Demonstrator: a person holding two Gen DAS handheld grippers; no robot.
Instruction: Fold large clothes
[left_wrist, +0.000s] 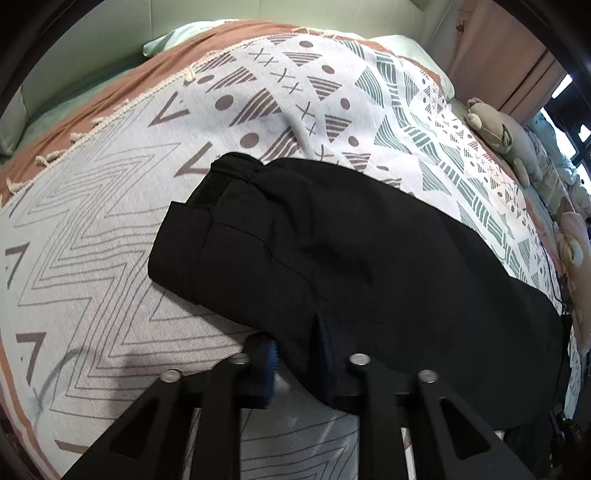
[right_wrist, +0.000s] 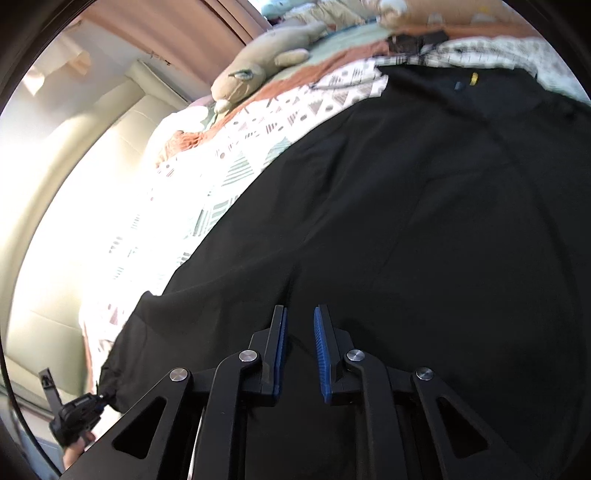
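A large black garment (left_wrist: 351, 240) lies spread on the patterned bedspread (left_wrist: 110, 240), with a folded band end at its far left. My left gripper (left_wrist: 299, 365) is at the garment's near edge and is shut on it. One blue pad (left_wrist: 270, 369) shows, and cloth drapes over the other finger. In the right wrist view the garment (right_wrist: 424, 221) fills most of the picture. My right gripper (right_wrist: 299, 343) is down on it, jaws nearly together, with a crease of black cloth running in between the blue pads (right_wrist: 320, 343). The left gripper (right_wrist: 99, 400) pinches the garment's corner at the lower left.
A beige plush toy (left_wrist: 498, 133) and other soft toys lie along the bed's far side, by a pink curtain (left_wrist: 495, 48). Green pillows (left_wrist: 173, 37) sit at the head end. A cream padded wall (right_wrist: 74, 166) borders the bed. A hand (right_wrist: 75, 452) holds the left gripper.
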